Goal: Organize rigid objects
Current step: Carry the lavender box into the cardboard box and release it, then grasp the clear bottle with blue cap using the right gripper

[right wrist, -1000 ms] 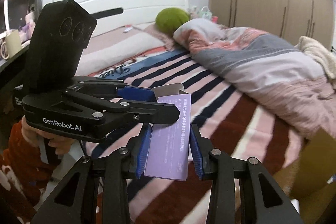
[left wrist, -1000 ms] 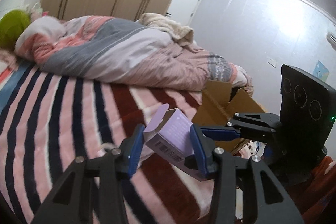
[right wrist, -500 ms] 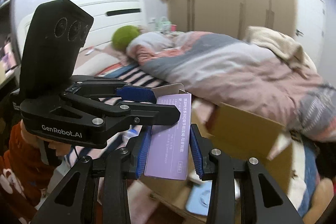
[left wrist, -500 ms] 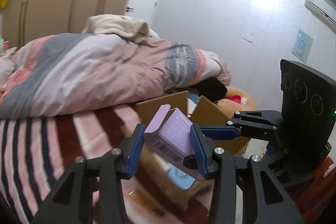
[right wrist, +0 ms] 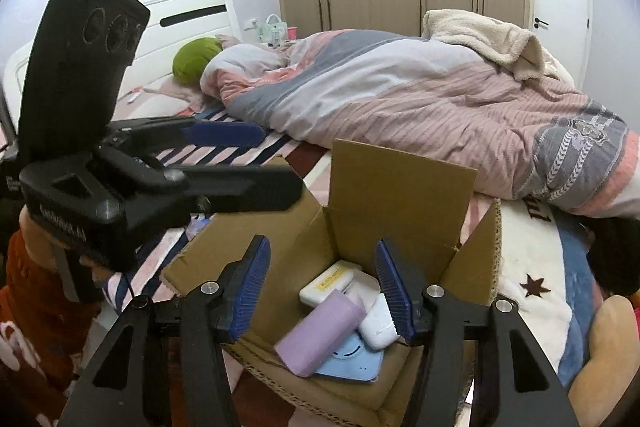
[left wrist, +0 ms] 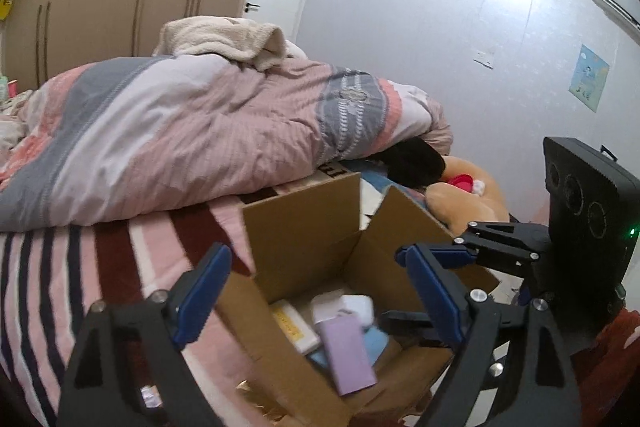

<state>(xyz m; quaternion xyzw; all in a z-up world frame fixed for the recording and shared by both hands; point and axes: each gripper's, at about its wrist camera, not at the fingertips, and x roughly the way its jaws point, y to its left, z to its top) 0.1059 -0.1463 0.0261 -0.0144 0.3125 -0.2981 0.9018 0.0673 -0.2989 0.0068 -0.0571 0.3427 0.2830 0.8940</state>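
Grippers: our left gripper [left wrist: 320, 291] and right gripper [right wrist: 322, 285] hang over the cardboard box [right wrist: 400, 187], jaws opening, nothing between them. Lilac carton [right wrist: 320, 335] lies loose inside, atop a blue pad [right wrist: 352, 361], beside white cases [right wrist: 378, 323]. Box sits on our striped bed [left wrist: 60, 267].

right tongs [right wrist: 324, 287] opening over the cardboard box [right wrist: 400, 187], nothing between the jaws, purple carton [right wrist: 320, 335] lying in the box on a blue case [right wrist: 352, 363], beside white earbuds case [right wrist: 378, 323], left tongs [right wrist: 248, 155] alongside, jaws opening
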